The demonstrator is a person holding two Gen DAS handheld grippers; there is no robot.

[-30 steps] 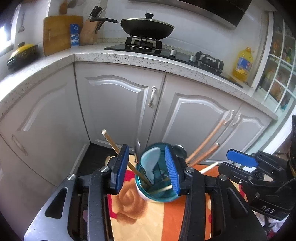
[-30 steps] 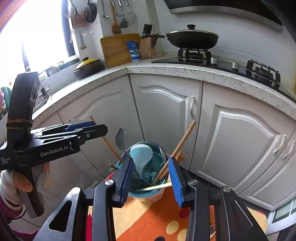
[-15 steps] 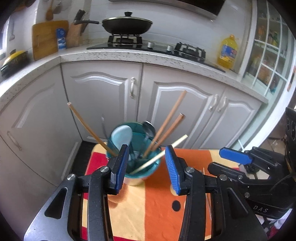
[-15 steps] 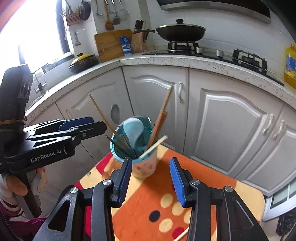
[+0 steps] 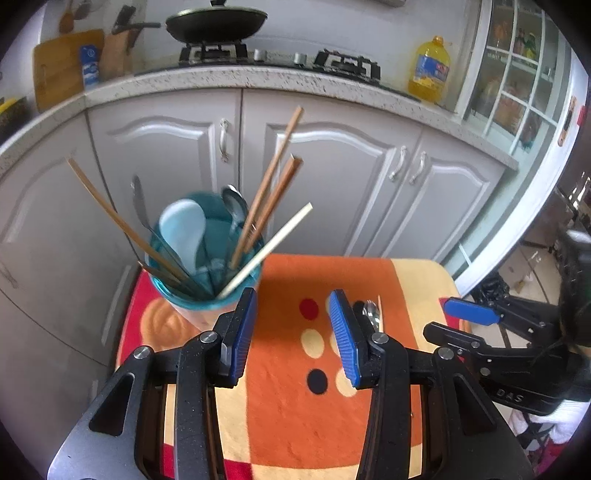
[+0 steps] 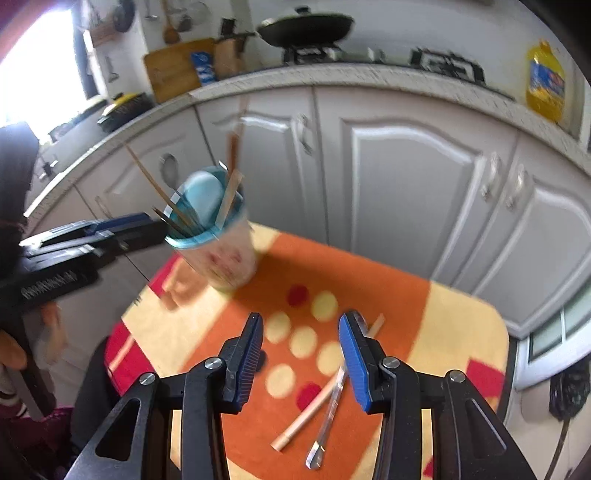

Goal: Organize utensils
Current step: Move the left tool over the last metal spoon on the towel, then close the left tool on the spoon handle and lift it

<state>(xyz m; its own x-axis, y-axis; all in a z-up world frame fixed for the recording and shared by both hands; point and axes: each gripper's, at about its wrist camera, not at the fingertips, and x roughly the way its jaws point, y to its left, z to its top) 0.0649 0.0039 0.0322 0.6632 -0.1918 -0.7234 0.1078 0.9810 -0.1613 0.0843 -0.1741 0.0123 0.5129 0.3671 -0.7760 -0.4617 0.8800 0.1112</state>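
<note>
I'm in a home kitchen: gas stove (image 5: 218,51) with a black pan (image 5: 216,24), speckled countertop (image 5: 258,79), white cabinets (image 5: 332,177), cooking oil bottle (image 5: 428,72), cutting board (image 5: 59,68).

We see a cup (image 5: 207,295) with a teal rim standing upright at the far left corner of the orange cloth. Inside it lean several wooden chopsticks (image 5: 271,184), a pale blue spoon (image 5: 183,229) and a metal spoon (image 5: 234,203). On the cloth, well apart from the cup, lie one chopstick (image 6: 317,402) and one metal spoon (image 6: 330,410), crossing each other.
</note>
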